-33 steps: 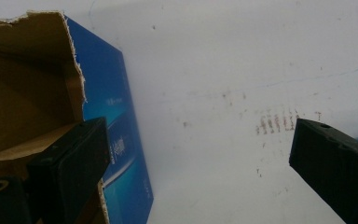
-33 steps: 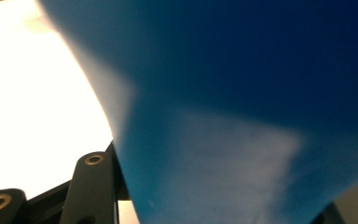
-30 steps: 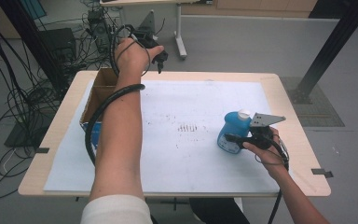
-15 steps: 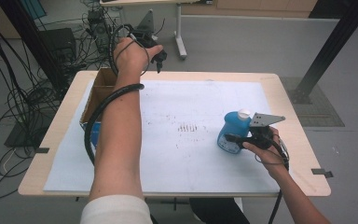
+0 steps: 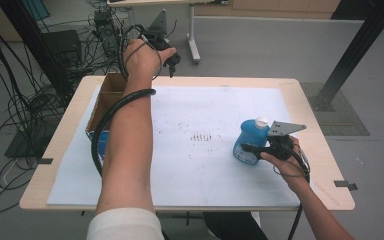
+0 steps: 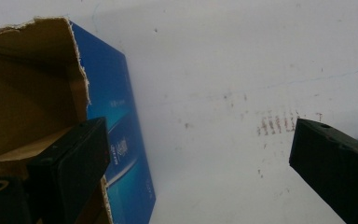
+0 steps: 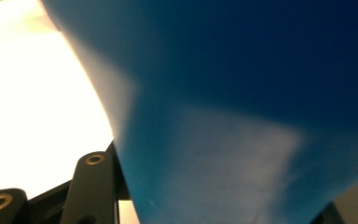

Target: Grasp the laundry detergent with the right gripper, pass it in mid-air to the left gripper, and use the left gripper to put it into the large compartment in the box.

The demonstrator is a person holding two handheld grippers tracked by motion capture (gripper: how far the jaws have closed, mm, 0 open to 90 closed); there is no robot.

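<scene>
**Blue bottle clamped at the right, box waiting at the left**

Blue bottle with a white cap stood upright on the white sheet near the table's right edge.

Starting from the left, one open cardboard box with a blue printed side sat at the sheet's left edge. Above its far end the left gripper hung raised beyond the table's far edge; in the left gripper view its jaws were wide apart with nothing between them, pointing down at the box and the bare sheet beside it.

Further right, the right gripper had its jaws clamped on the bottle's body, whose blue wall pressed close between them in the right gripper view.

Nothing had shifted over the last second: both hands and the bottle kept their places. That suggested a settled grip, with the lift toward the box probably next.

Count: one bottle, one box, two grippers.
</scene>
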